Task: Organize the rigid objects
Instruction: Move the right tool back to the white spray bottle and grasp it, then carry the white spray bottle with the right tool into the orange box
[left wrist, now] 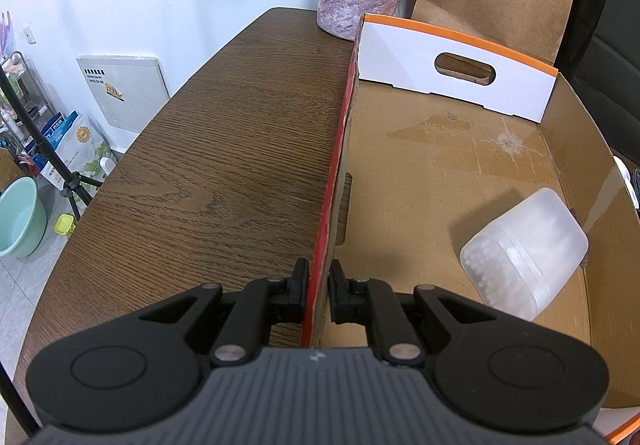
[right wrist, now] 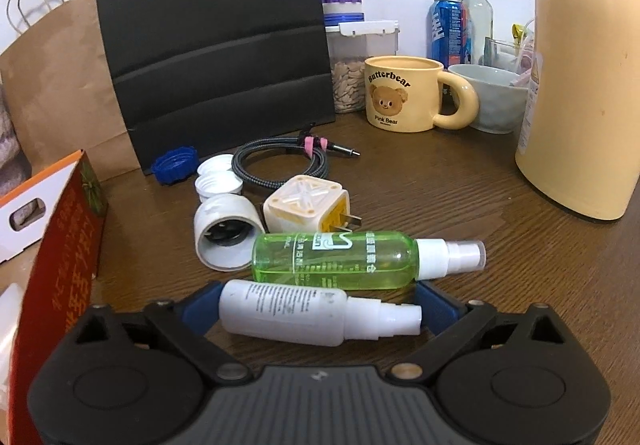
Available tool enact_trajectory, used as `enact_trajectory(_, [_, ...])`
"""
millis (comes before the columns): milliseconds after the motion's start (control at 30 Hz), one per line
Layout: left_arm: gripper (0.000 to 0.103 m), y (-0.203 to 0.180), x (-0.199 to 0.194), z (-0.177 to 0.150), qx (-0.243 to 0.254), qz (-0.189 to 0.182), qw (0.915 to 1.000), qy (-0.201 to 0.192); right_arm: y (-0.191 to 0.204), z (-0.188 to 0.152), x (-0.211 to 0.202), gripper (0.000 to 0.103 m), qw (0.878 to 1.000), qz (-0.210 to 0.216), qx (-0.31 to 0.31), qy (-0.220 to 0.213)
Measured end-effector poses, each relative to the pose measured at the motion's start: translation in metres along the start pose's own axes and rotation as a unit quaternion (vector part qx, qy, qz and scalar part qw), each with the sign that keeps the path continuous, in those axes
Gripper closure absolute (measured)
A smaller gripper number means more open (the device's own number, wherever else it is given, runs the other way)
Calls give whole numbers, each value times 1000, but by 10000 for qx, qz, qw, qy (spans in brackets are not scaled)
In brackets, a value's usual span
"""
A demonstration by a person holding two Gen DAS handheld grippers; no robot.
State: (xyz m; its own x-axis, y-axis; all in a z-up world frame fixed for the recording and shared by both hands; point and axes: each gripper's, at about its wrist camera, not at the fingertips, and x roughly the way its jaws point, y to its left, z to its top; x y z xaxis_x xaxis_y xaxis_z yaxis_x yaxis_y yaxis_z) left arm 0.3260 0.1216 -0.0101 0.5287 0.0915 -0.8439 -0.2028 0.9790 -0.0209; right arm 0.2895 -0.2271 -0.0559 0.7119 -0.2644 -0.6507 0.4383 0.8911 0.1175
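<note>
My matt black plastic fingers [left wrist: 301,285] pinch a raw brown cardboard box [left wrist: 440,173] on the dark wood-grain table [left wrist: 220,165]; nearby, a frosted plastic tub [left wrist: 524,249], a glossy green spray bottle [right wrist: 336,255] and a glazed ceramic mug [right wrist: 404,97].

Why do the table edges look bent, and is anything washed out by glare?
Left wrist view: the fisheye lens bows the dark wooden table, and the translucent plastic tub looks hazy. Right wrist view: a soft highlight sits on the cream flask; corners darken.

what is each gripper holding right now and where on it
Left gripper: jaws clamp the cardboard box by its near side wall. Right gripper: the white spray bottle lies lengthwise between the jaws; a firm grip cannot be told.
</note>
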Motion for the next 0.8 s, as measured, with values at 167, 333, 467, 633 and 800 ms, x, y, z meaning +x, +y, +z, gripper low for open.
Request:
enact_trajectory(167, [92, 0, 0, 0, 1, -1, 10000, 0, -2, -1, -3, 3, 10000, 77, -35, -16])
enact_trajectory(333, [92, 0, 0, 0, 3, 3, 10000, 0, -3, -1, -9, 3, 9998, 128, -15, -131])
enact_trajectory(467, [92, 0, 0, 0, 0, 0, 10000, 0, -4, 0, -14, 3, 9995, 201, -24, -222])
enact_trajectory(633, [92, 0, 0, 0, 2, 3, 10000, -2, -2, 0, -21, 3, 9989, 302, -75, -357])
enact_trajectory(800, [92, 0, 0, 0, 0, 2, 10000, 0, -1, 3, -31, 3, 9977, 418, -115, -520])
